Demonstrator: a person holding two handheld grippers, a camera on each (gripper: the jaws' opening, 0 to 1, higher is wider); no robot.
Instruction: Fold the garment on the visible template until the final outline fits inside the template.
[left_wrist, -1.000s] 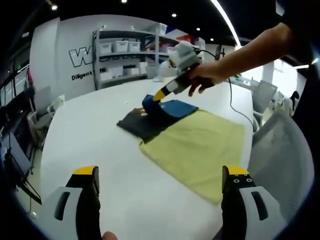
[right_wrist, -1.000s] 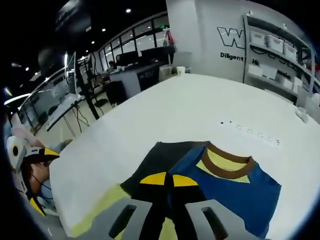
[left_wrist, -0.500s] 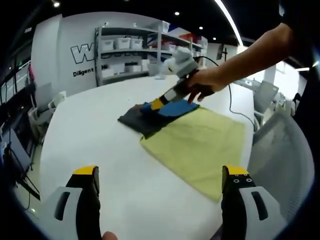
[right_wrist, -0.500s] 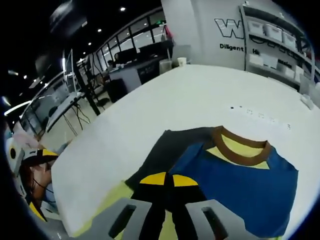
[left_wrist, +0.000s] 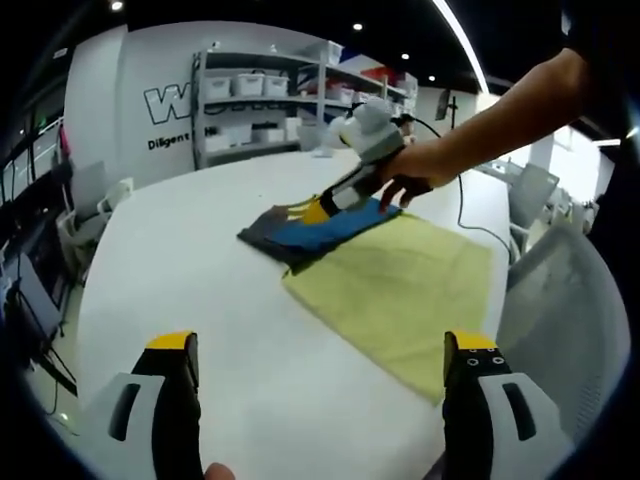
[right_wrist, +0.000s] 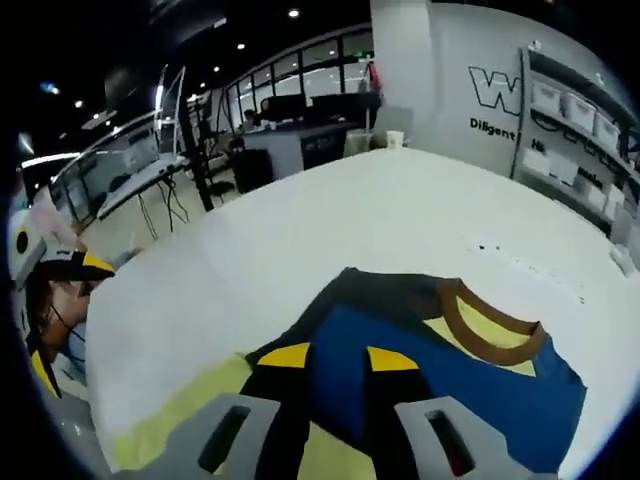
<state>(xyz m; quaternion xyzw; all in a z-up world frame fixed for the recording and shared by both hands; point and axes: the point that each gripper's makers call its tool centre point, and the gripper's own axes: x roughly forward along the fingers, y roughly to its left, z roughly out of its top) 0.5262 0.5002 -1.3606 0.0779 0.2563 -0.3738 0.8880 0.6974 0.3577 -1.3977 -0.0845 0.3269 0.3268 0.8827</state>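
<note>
In the left gripper view, the left claw (left_wrist: 318, 375) hangs over the white surface (left_wrist: 200, 300) with its jaws spread wide and nothing between them. Farther off, the garment (left_wrist: 305, 228), blue over dark grey, lies at the far corner of the yellow template (left_wrist: 400, 290), partly overlapping it, and the right claw (left_wrist: 318, 208) meets its top fold. In the right gripper view, the right claw (right_wrist: 338, 356) has its jaws parted, blue fabric showing in the gap; the garment (right_wrist: 470, 380) shows a brown collar, beside the template (right_wrist: 175, 425).
</note>
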